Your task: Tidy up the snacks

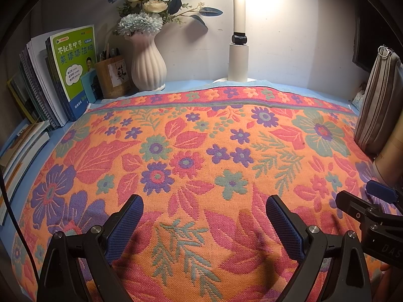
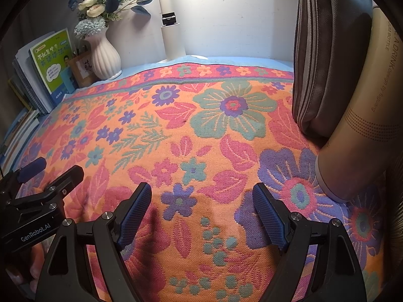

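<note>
Both grippers, left gripper [image 1: 204, 207] and right gripper [image 2: 202, 196], fingers apart, nothing between, above floral cloth [image 1: 201, 151]. Snacks nowhere visible. Vase [image 1: 148, 63], books [image 1: 73, 73], lamp [image 1: 238, 58] at back; grey pouch [image 2: 325, 75] and beige bottle [image 2: 362, 130] crowd right edge.

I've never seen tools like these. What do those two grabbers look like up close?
Both match: the left gripper and right gripper have black angular frames with silver bolts, and two fingers faced with textured blue pads. One body reads "GenRobot.AI" in white.

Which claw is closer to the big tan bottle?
Right. The right gripper hovers just left of the tan bottle; the left gripper is farther left, beyond the right one.
</note>
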`<state>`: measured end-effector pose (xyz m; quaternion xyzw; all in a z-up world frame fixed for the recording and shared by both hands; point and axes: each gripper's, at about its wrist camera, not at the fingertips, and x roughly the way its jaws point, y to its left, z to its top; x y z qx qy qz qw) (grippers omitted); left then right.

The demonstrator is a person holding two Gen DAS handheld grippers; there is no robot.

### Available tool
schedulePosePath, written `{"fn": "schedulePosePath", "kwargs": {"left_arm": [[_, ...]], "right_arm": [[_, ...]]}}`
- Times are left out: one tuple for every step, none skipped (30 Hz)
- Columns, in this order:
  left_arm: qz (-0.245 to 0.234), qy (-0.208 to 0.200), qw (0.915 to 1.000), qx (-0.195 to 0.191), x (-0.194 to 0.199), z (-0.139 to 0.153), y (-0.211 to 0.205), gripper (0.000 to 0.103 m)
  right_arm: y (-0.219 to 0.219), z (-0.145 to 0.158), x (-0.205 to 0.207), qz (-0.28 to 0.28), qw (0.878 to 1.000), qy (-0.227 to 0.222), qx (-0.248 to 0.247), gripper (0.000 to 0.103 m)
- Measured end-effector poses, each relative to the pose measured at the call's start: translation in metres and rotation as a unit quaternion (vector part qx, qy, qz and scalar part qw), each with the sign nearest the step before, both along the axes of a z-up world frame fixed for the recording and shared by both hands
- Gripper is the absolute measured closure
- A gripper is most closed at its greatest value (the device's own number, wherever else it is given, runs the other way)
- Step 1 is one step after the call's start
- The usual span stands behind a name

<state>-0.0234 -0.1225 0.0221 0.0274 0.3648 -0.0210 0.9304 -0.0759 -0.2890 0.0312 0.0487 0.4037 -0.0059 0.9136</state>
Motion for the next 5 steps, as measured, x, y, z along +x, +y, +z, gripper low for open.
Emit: {"fn": "schedulePosePath", "kwargs": {"left_arm": [[0.001, -0.004, 1.0000, 0.001, -0.0011, 0.0009, 0.0000, 0.006], [0.002, -0.011, 0.9999, 0.003, -0.0031, 0.0022, -0.0004, 0.006], [0.002, -0.015, 0.9999, 0.005, -0.0041, 0.0030, -0.0004, 0.006], [0.002, -0.015, 0.9999, 0.007, -0.0038, 0.0032, 0.0001, 0.006], [0.002, -0.011, 0.9999, 0.009, -0.0029, 0.0025, -0.0003, 0.006]], "right_arm": [[0.0000, 0.0000, 0.0000, 0.000, 1.000, 0.000, 0.000, 0.021], [0.0005, 0.0000, -0.0003, 0.000, 1.000, 0.000, 0.001, 0.021], [0.0000, 0.0000, -0.0001, 0.000, 1.000, 0.000, 0.000, 0.021], [0.0003, 0.0000, -0.0003, 0.000, 1.000, 0.000, 0.000, 0.021], [-0.0002, 0.0002, -0.0001, 0.000, 1.000, 0.000, 0.000, 0.021]]}}
